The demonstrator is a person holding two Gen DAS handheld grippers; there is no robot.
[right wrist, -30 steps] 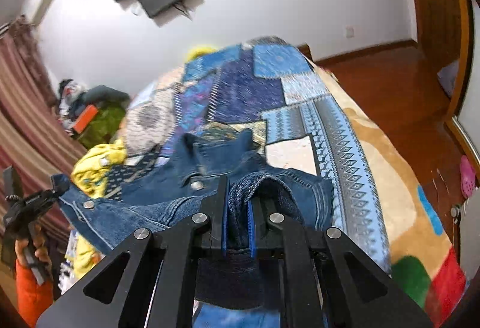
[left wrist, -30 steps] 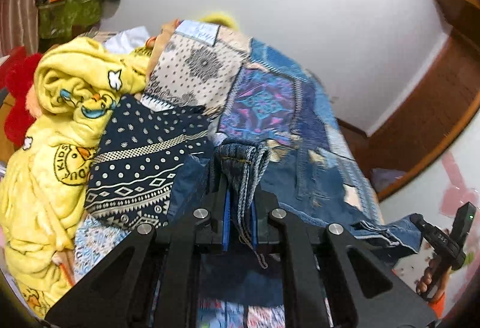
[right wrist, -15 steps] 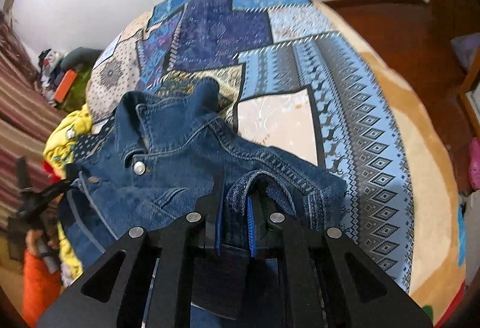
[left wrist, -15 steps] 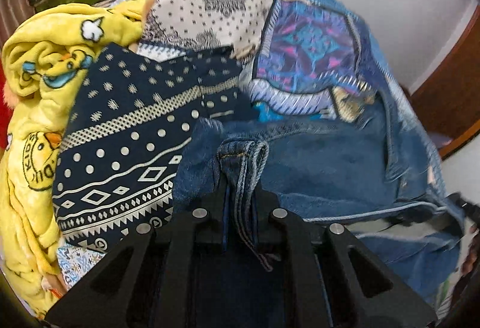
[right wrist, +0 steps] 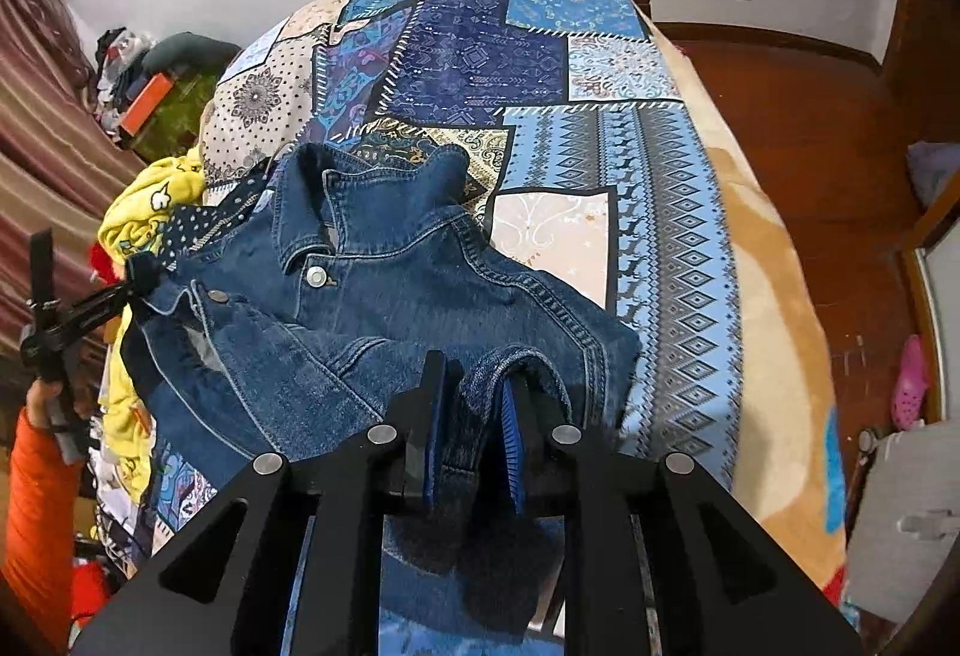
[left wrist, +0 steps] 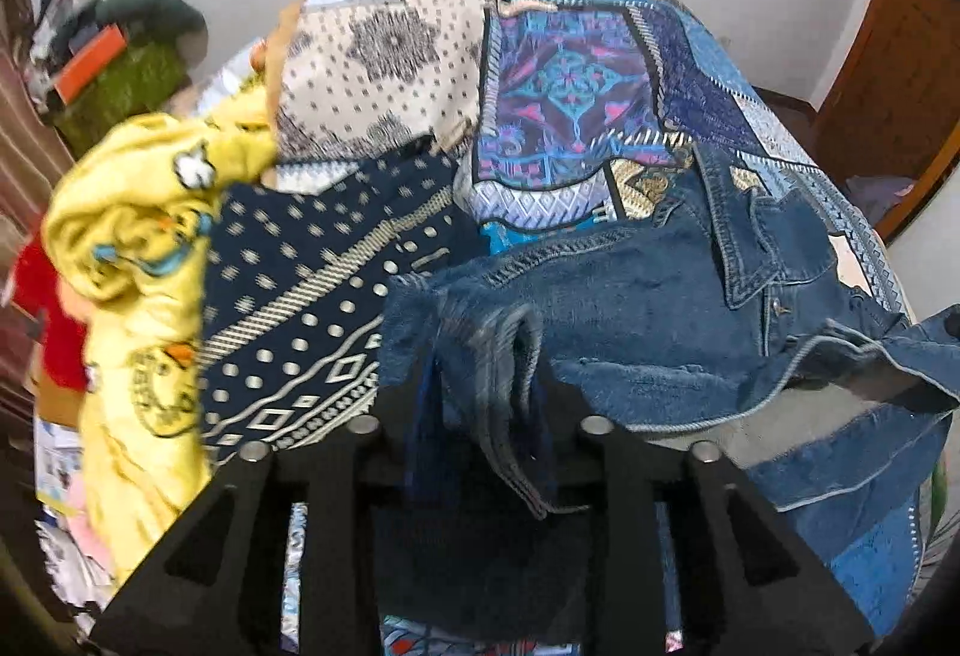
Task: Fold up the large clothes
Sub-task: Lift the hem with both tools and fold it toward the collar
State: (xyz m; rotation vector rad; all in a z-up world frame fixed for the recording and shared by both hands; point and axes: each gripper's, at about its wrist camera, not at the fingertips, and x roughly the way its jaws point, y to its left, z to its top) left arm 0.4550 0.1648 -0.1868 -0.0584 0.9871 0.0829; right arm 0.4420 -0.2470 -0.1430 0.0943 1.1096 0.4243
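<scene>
Denim fills the middle of both views: a blue denim jacket (right wrist: 384, 296) lies spread on the patchwork bedspread (right wrist: 600, 146) of the bed, collar away from the cameras and front side up, with a metal button at the neck and another just below it on the placket.

From the right wrist, the right claw (right wrist: 471, 416) has its blue-padded fingers (right wrist: 433, 416) pressed against a bunched fold of the jacket's near edge, the cloth standing up between them, so it has hold of the jacket with only the thickness of the fold keeping the jaws apart. At the left of that view the left claw (right wrist: 141, 272) pinches another part of the jacket's edge, with an orange sleeve (right wrist: 36, 506) below it.

From the left wrist, the left claw (left wrist: 480, 392) shows a hemmed fold of denim (left wrist: 510, 356) gripped between its fingers, though motion blur softens the detail. The jacket stretches away to the right there, sagging above the bed.

Beside the jacket, on its left, lie a navy patterned cloth (left wrist: 312, 308) and a crumpled yellow cartoon-print blanket (left wrist: 138, 248), the cloth touching the denim.
</scene>
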